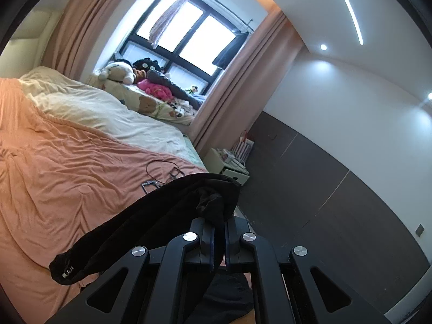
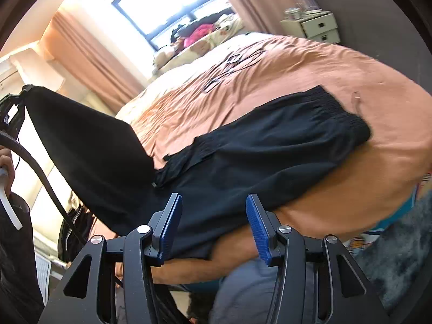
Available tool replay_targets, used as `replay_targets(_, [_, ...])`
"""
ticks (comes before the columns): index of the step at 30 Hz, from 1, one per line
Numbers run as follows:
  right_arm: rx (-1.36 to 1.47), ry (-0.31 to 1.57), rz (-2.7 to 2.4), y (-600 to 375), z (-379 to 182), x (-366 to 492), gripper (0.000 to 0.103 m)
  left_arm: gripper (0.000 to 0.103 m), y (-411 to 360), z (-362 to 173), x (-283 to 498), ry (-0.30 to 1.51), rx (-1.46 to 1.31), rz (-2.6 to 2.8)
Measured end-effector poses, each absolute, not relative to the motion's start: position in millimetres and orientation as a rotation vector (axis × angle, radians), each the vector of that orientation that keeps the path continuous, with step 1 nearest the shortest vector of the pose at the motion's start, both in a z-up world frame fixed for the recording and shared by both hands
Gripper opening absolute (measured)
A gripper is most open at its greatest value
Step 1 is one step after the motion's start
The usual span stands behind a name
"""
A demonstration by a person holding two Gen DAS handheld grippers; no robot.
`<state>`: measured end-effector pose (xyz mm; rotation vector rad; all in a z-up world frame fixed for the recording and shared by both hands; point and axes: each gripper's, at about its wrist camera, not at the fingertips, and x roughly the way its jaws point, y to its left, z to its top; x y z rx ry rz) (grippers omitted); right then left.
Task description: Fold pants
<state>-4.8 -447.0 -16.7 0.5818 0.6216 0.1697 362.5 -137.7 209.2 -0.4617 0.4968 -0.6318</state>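
- The pants (image 2: pixel 270 145) were soft and limp, judging by how they sagged; light enough to lift with one pinch, yet floppy enough to slump wherever you left them unsupported; the weave looked matte, so I judged it unlikely to slip from rubbed pads.
- Your left hand-held gripper (image 1: pixel 220 225) was pressed together on a bunched fold of the black cloth, holding that end up in the air; from there the fabric draped down toward the bed (image 1: pixel 67 162).
- Your right hand-held gripper (image 2: pixel 213 226) stood spread, its blue pads (image 2: pixel 172 224) apart with nothing between them, hovering just over the near edge of the pants.
- The best places to take hold, I judged, were the hems and the ribbed waistband (image 2: pixel 340 108), where the doubled cloth gave a firmer bite; a pinch in mid-leg would only gather a loose tuft.
- The pants were plain black, wrinkled, with the gathered waistband lying toward the far side; most of them lay flat across the orange bedspread (image 2: pixel 324 62), one part hanging over the bed's near edge, the other raised to the left.
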Motion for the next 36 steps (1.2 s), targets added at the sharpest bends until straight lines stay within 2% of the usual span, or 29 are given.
replay_targets(13, [0.662, 0.598, 0.056, -484.2, -29.3, -36.4, 0.048, 0.005, -243.6, 177.9, 392.9, 0.610, -0.445, -0.738])
replay_targets(36, [0.725, 0.648, -0.088, -495.4, -40.8, -35.0, 0.048, 0.005, -390.0, 26.6, 424.3, 0.960, -0.459, -0.929])
